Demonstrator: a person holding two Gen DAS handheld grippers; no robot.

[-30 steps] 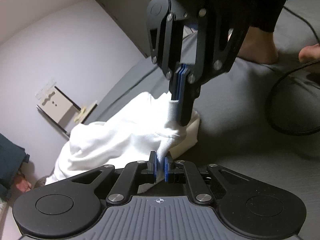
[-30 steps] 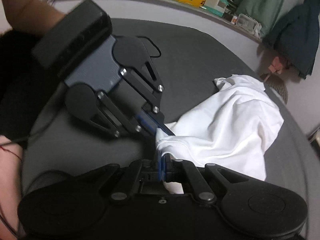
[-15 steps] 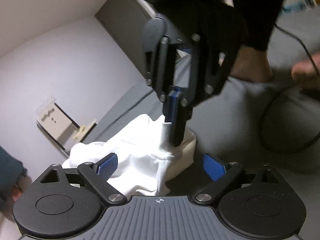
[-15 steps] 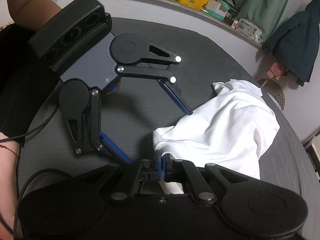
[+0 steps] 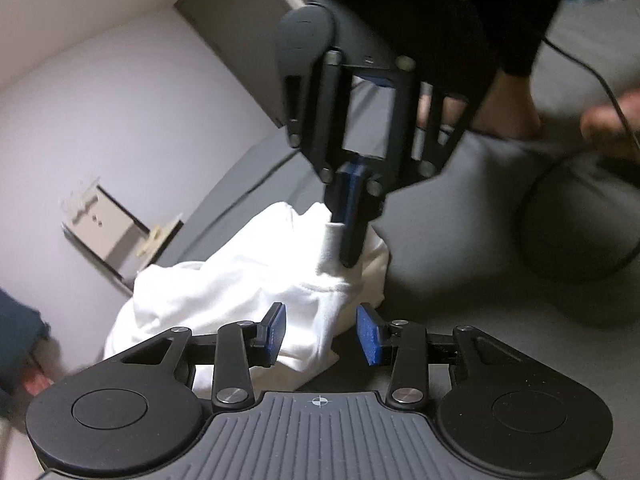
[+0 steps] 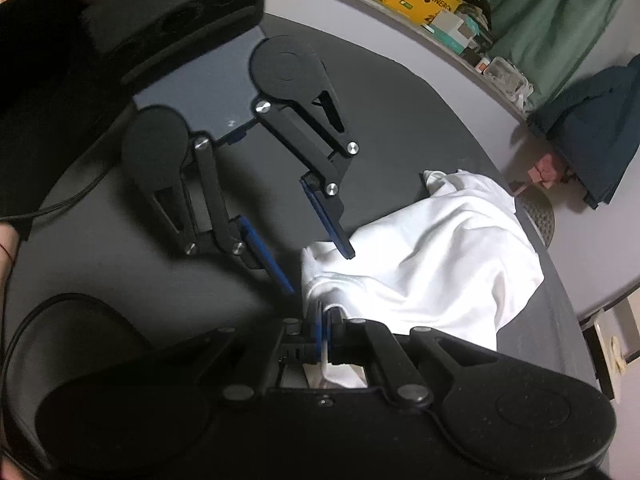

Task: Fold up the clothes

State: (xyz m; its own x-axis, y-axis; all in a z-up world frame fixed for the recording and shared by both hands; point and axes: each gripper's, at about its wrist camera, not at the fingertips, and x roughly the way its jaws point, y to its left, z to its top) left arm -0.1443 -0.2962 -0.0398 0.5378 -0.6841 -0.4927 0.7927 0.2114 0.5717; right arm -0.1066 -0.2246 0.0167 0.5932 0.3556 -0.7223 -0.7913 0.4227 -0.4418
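Left wrist view: left gripper has its jaws apart, blue pads either side of a hanging fold of the white garment, neither pad visibly pressing on it.
Right wrist view: right gripper is clamped tight on a pinch of the same garment; cloth pokes out behind the closed pads.
Garment: crumpled heap on the dark grey bed surface, not flat, no clean fold visible. Bulk trails toward the surface edge by the wall; near corner is lifted by the right gripper.
Long axis: runs from the pinched corner out to the far tip near that edge.
Key relation: both grippers meet at the same corner, tips nearly touching. Left gripper's open jaws straddle cloth just below the right gripper's pinch.
Nearer tool: both equally close to the corner; only the right one carries it.
Stage (judgement): fits either a regrasp while spreading or a handover mid-fold; can't tell which.
Next move (judgement): depends on the left pads closing on a single edge, not a bunched double layer.
Risk: one pinch point, so the garment hangs twisted.
Hidden: sleeves and collar not identifiable.
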